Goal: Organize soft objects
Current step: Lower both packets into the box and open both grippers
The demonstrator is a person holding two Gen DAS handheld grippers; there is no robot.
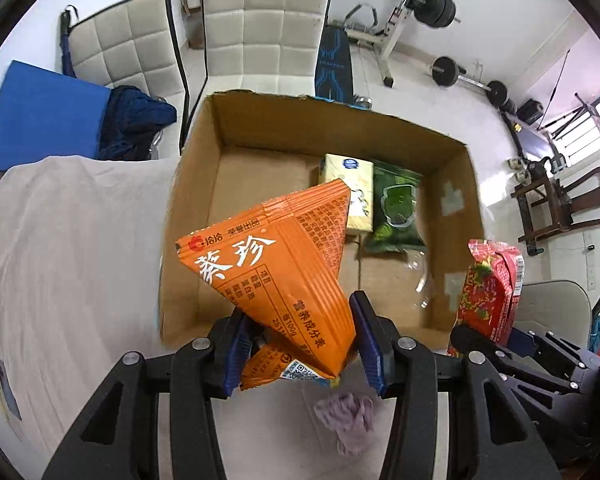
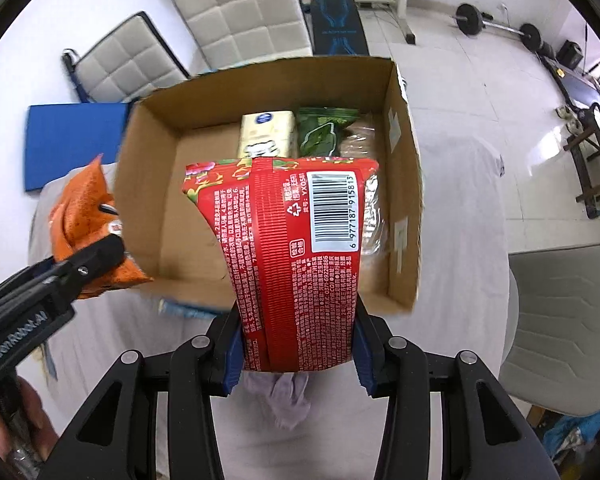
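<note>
My left gripper (image 1: 302, 346) is shut on an orange snack packet (image 1: 276, 268) and holds it above the near edge of an open cardboard box (image 1: 188, 216). My right gripper (image 2: 298, 350) is shut on a red snack packet (image 2: 296, 256), also held over the box's (image 2: 148, 168) near edge. Inside the box lie a pale yellow tissue pack (image 1: 350, 196), a green packet (image 1: 398, 214) and a clear wrapped item (image 2: 370, 216). The red packet (image 1: 490, 288) shows at the right of the left wrist view. The orange packet (image 2: 82, 216) shows at the left of the right wrist view. A lilac cloth (image 1: 346, 418) lies on the table below the grippers.
The table has a pale cloth (image 1: 68, 264). Two quilted white chairs (image 1: 260, 24) stand beyond the box, one with a blue mat (image 1: 44, 116) and dark garment (image 1: 134, 122). Weight bench and barbells (image 1: 436, 10) stand at the back. A grey chair (image 2: 560, 320) is at the right.
</note>
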